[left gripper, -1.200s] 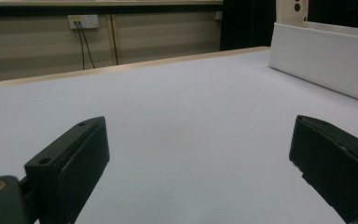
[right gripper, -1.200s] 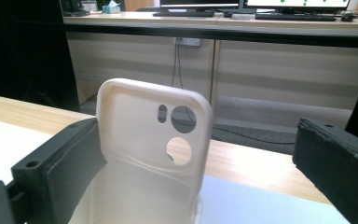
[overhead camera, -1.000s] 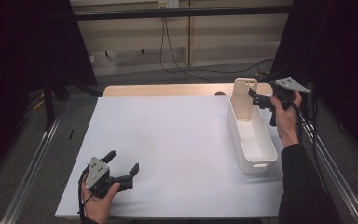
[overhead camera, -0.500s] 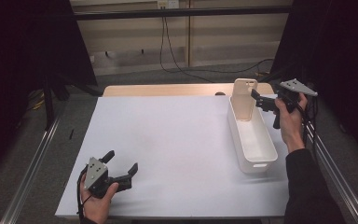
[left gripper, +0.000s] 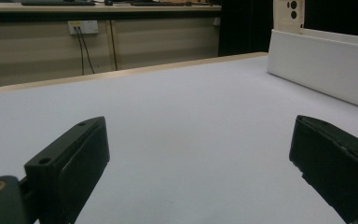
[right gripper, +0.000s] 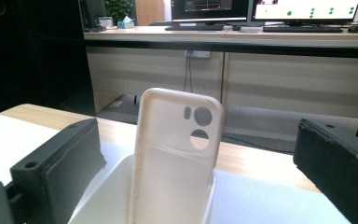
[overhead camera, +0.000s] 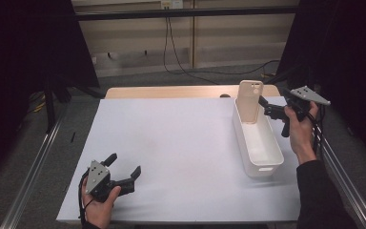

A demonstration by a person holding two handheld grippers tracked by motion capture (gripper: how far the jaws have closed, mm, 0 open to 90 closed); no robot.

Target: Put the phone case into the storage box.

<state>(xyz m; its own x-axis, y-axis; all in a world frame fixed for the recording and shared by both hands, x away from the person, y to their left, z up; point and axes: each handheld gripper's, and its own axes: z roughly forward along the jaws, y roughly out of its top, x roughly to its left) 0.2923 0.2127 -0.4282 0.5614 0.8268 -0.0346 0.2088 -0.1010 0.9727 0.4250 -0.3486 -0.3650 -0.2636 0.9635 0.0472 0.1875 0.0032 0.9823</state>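
Phone case [overhead camera: 249, 101] stands upright, leaning against the far end wall of the white bin [overhead camera: 259, 151], which sits at the right side of the white surface [overhead camera: 181, 143]. Right gripper [overhead camera: 267, 109] is held just beside the case at the bin's far end; its fingers [right gripper: 56, 168] are spread apart, one either side of the case, not touching it. Left gripper [overhead camera: 124, 172] rests low at the near left of the surface, fingers [left gripper: 70, 163] released, grasping nothing.

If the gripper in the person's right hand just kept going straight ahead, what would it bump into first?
Most likely the phone case standing upright at the far end of the white bin. The right gripper is open, its jaws framing the case, though the gap is hard to judge.
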